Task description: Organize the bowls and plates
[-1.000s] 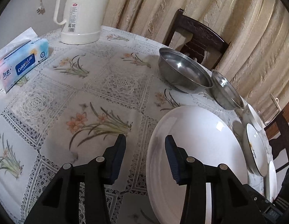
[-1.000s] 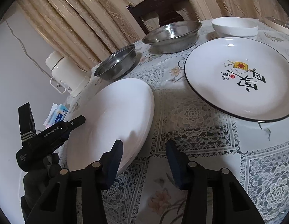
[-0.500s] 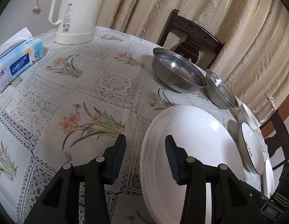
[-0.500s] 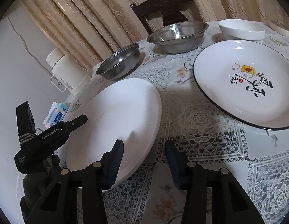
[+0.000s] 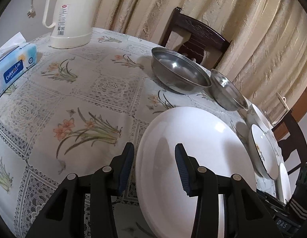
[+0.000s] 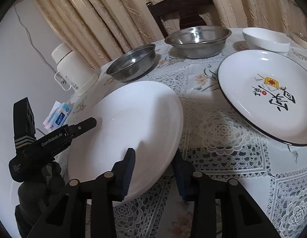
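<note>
My left gripper [image 5: 153, 163] and right gripper [image 6: 153, 171] both have their jaws spread, each straddling an opposite edge of the plain white plate [image 6: 131, 130], which fills the lower centre of both wrist views; I cannot tell whether any pad is touching it yet. In the right wrist view the rim runs between my fingers with the plate extending up and left toward the left gripper, whose finger overlaps the plate's far edge at centre left. I judge closing comes next, and the printed plate [image 6: 272, 97] at right looks a likely stacking spot.
</note>
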`<state>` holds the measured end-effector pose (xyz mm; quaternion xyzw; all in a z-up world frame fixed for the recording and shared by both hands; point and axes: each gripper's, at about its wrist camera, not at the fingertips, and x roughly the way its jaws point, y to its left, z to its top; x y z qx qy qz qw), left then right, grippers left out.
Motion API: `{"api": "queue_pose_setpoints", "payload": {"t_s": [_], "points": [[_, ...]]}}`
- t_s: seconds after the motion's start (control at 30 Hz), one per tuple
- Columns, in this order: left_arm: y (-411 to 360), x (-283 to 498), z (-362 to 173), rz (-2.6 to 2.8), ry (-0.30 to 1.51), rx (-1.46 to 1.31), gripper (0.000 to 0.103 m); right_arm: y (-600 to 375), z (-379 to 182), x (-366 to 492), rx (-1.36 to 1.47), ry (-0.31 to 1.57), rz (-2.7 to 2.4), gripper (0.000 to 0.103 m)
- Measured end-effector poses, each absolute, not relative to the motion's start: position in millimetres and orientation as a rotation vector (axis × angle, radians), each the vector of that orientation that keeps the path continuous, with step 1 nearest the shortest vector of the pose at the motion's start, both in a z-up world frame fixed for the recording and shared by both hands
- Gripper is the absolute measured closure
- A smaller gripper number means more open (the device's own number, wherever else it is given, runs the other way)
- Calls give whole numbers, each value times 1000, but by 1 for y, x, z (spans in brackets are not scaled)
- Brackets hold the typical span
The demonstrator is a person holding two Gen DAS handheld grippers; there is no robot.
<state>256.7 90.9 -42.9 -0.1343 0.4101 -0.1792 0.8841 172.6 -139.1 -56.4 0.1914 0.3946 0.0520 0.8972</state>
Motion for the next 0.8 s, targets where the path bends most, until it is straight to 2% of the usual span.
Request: {"api": "queue_pose_setpoints", "payload": {"t_s": [0.1,0.8], "points": [[87,256,-43,-388,859,-268,62,-137,-56,173,380,818,100,64],[89,247,-34,-376,800,-245,62,-128,-52,169,296,791,74,64]]}}
